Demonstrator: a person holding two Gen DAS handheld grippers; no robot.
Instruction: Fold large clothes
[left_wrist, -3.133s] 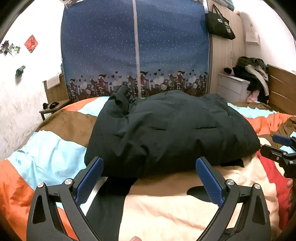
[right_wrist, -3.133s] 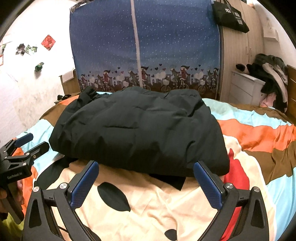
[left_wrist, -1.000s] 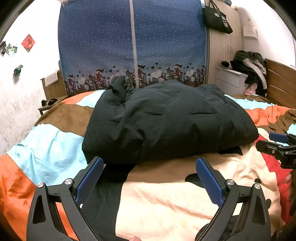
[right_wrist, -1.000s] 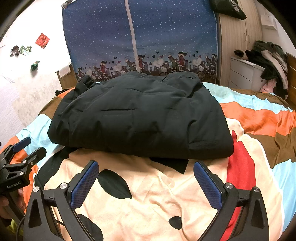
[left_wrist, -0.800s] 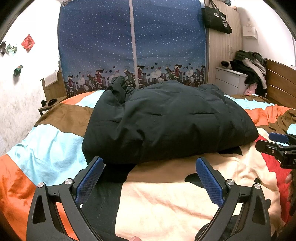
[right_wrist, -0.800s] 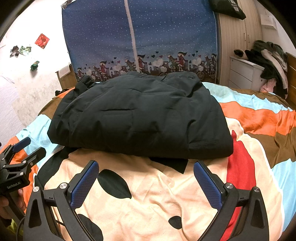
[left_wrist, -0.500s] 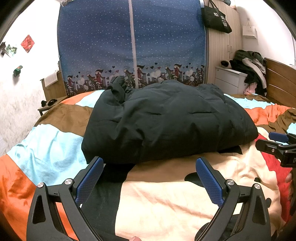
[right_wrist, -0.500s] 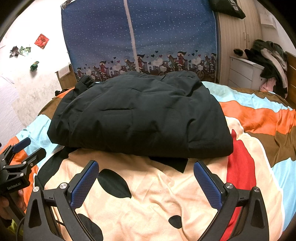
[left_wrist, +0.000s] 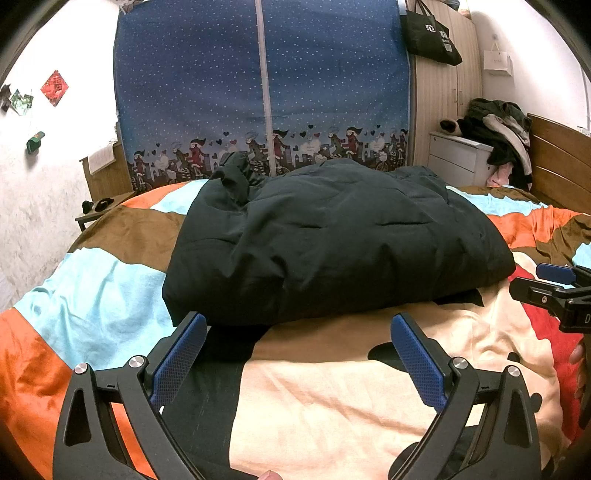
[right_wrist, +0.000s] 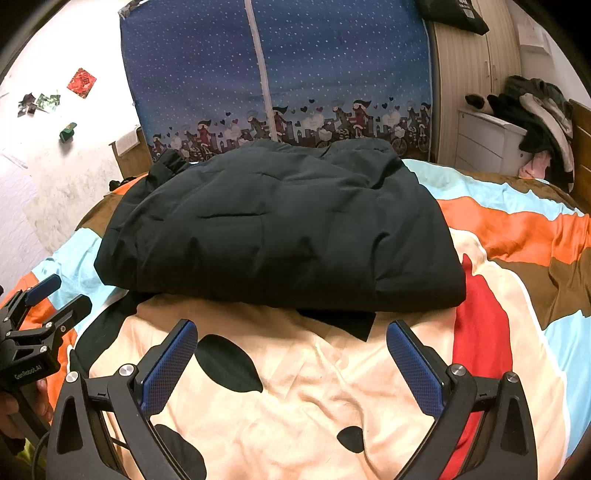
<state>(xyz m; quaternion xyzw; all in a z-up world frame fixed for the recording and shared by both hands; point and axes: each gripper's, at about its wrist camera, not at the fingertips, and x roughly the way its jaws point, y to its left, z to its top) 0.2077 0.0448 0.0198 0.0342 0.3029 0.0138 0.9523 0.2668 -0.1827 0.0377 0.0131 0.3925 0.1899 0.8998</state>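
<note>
A blue starry fabric wardrobe (left_wrist: 262, 85) fills the centre back. White walls (left_wrist: 55, 48) flank it; a white drawer chest (left_wrist: 458, 157) sits right, a striped bedspread (left_wrist: 92, 295) below.

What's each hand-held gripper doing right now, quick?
Left hand-held gripper: open, holding nothing.
Right hand-held gripper: open, holding nothing; black jacket lies ahead.

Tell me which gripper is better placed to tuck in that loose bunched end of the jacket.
Probably left. The bunched end sticks up at the jacket's far left corner, on the left gripper's side. The right gripper faces the neat right edge, farther away. Both are open and empty.
</note>
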